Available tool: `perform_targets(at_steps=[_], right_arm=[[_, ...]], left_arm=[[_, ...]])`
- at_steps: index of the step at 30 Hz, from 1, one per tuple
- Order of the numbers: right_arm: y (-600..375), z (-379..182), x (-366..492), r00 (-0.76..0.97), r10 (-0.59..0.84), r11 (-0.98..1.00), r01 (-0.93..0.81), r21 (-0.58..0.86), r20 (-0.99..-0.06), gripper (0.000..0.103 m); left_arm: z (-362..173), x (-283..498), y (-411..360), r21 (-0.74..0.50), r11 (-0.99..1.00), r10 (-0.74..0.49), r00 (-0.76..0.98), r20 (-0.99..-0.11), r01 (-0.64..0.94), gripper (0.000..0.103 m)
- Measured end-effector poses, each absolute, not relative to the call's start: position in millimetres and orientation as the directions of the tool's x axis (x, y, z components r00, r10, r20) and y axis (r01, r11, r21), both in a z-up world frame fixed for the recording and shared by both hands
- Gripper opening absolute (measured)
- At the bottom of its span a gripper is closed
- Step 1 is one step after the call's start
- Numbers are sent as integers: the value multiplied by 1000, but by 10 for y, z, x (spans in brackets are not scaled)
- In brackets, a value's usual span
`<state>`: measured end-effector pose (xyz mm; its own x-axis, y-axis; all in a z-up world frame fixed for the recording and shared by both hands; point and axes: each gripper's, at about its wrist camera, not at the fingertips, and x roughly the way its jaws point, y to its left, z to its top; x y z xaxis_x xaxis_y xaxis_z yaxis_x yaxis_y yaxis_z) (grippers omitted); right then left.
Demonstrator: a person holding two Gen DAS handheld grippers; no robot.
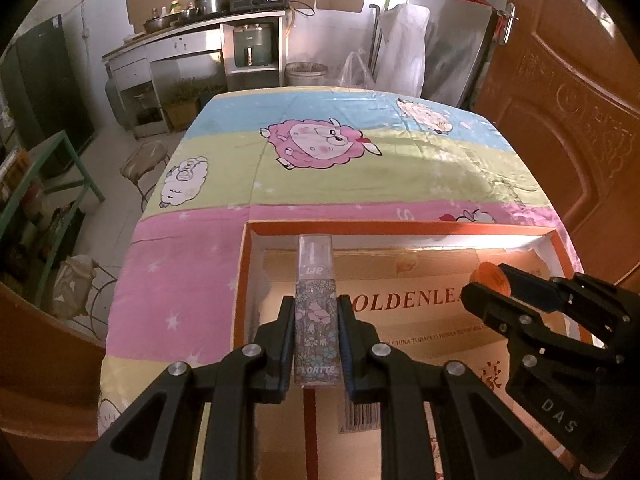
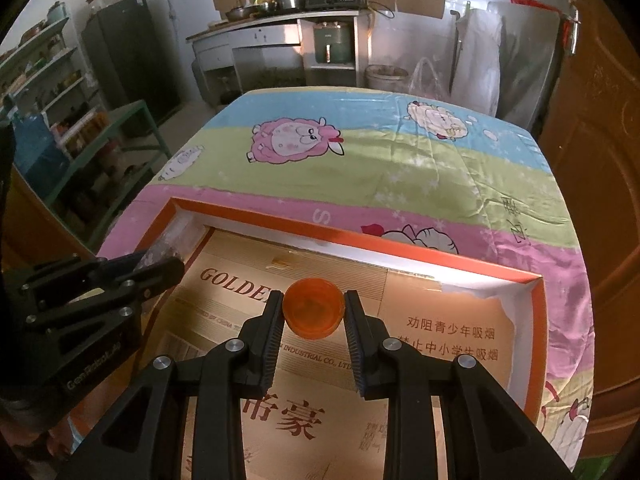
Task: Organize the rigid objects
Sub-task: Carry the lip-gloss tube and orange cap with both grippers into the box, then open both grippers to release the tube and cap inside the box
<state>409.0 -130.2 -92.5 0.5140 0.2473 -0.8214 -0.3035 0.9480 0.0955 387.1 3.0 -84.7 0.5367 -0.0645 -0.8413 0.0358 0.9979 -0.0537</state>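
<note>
My left gripper [image 1: 316,312] is shut on a floral spray bottle [image 1: 316,320] with a clear cap, held over the left part of an orange-rimmed box [image 1: 240,280] lined with cardboard. My right gripper [image 2: 313,308] is shut on a round orange container [image 2: 314,312], held over the middle of the same box [image 2: 538,320]. The right gripper also shows in the left wrist view [image 1: 486,284], to the right, with the orange container [image 1: 490,278] between its fingers. The left gripper shows in the right wrist view [image 2: 160,266] at the box's left edge.
The box sits on a table under a cartoon sheep cloth [image 1: 320,148]. A brown door [image 1: 568,120] stands close on the right. A green shelf frame [image 1: 52,184] and a stool [image 1: 144,160] stand to the left. A kitchen counter [image 1: 200,28] is behind.
</note>
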Motion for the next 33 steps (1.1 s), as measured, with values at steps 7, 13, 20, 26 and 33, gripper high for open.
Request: perform_targets(at_steps=[7, 13, 20, 26, 33], right_arm=[[-1300, -967, 4106, 511, 238, 949, -303, 86, -826, 31], [-1300, -1019, 4115, 508, 226, 951, -301, 75, -831, 31], [-1313, -1107, 4115, 498, 213, 953, -295, 67, -841, 31], [-1352, -1130, 4125, 497, 212, 957, -281, 74, -841, 31], [-1430, -1061, 4061, 517, 223, 959, -268, 91, -826, 37]], left_arm=[[-901, 3889, 13, -44, 998, -57, 531, -846, 38, 20], [-974, 3899, 7, -39, 999, -50, 526, -849, 33, 20], [-1061, 3931, 9, -18, 1000, -23, 524, -852, 15, 21], [-1059, 3912, 35, -32, 999, -35, 536, -843, 16, 36], [-880, 3795, 55, -33, 999, -25, 579, -815, -3, 48]])
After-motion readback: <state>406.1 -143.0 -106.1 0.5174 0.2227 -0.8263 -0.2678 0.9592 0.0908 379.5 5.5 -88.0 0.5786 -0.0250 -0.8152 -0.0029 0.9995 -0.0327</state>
